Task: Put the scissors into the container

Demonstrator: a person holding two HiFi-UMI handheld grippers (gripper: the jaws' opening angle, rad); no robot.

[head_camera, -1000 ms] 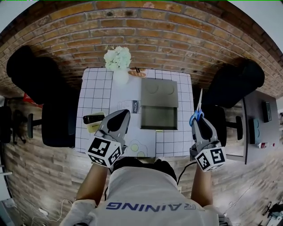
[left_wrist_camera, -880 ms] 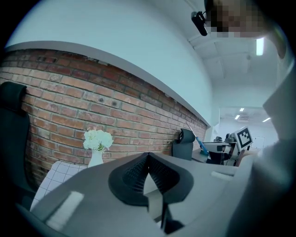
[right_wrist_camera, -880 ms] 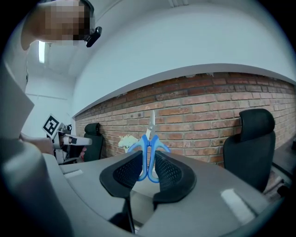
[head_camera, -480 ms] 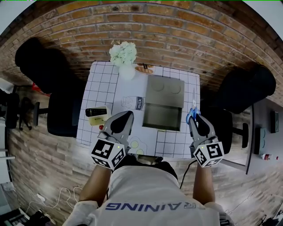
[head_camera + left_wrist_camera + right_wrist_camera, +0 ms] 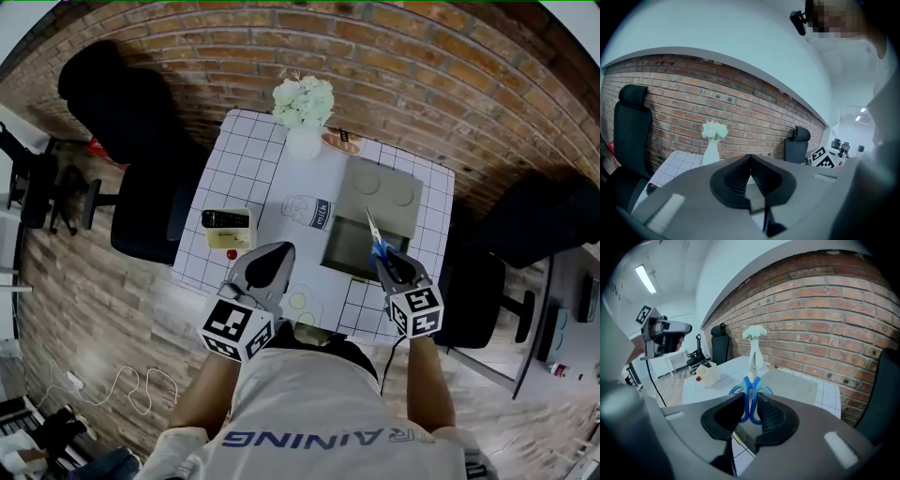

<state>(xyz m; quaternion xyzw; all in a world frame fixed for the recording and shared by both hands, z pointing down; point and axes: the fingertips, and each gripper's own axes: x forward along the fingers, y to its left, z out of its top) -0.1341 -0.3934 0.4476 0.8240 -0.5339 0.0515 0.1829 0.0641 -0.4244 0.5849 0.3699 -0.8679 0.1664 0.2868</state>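
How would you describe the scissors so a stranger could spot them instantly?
Find the grid-patterned table against the brick wall, then the grey container on its right side. Over that container the right gripper clamps the scissors: the only blue-handled item, thin metal blades pointing toward the wall.

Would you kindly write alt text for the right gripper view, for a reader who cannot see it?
The right gripper is shut on the handles of blue-handled steel scissors, whose blades point forward over a white gridded table. Beyond lie a grey rectangular container, a white vase of white flowers and a red brick wall.
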